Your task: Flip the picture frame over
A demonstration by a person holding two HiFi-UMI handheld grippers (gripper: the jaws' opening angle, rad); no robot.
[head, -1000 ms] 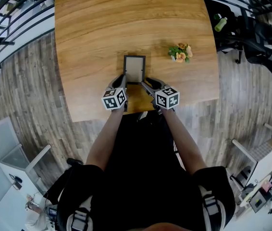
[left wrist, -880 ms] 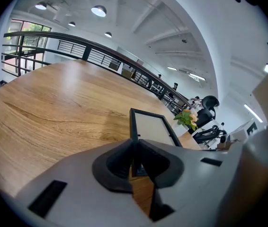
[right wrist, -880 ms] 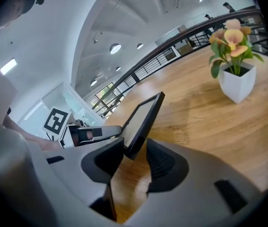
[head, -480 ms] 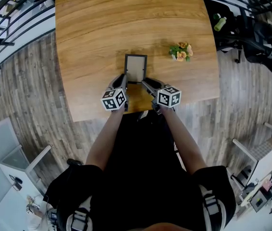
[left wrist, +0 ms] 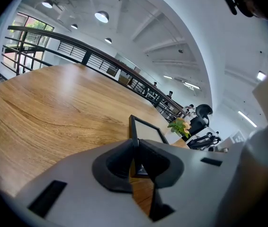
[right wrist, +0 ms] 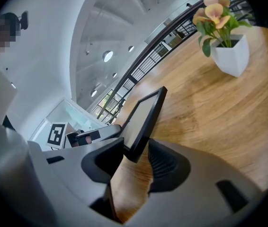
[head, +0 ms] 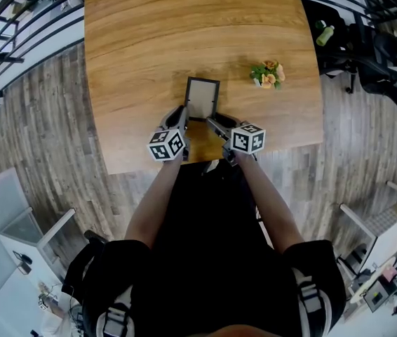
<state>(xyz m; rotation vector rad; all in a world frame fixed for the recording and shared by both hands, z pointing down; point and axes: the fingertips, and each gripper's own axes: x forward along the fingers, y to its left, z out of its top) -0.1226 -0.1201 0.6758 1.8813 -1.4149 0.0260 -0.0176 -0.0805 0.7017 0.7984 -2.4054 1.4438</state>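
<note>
Head view: you hold both grippers at the near edge of the picture frame (head: 203,98), which sits on the wooden table (head: 184,27) close to its front edge. The left gripper (head: 179,118) meets the near-left corner of the picture frame. The right gripper (head: 216,123) meets its near-right corner. A small flower pot (head: 268,74) stands well apart to the right.

Left gripper view: your left gripper (left wrist: 135,152) has its 2 pads pinched on the thin dark edge of the picture frame (left wrist: 148,131). The flower pot (left wrist: 180,126) shows beyond it.

Right gripper view: your right gripper (right wrist: 136,162) has just been opening. Its 2 pads stand spread, with the lower corner of the picture frame (right wrist: 141,119) between them, unclamped. The flower pot (right wrist: 226,46) stands on the wooden table (right wrist: 219,108) behind
</note>
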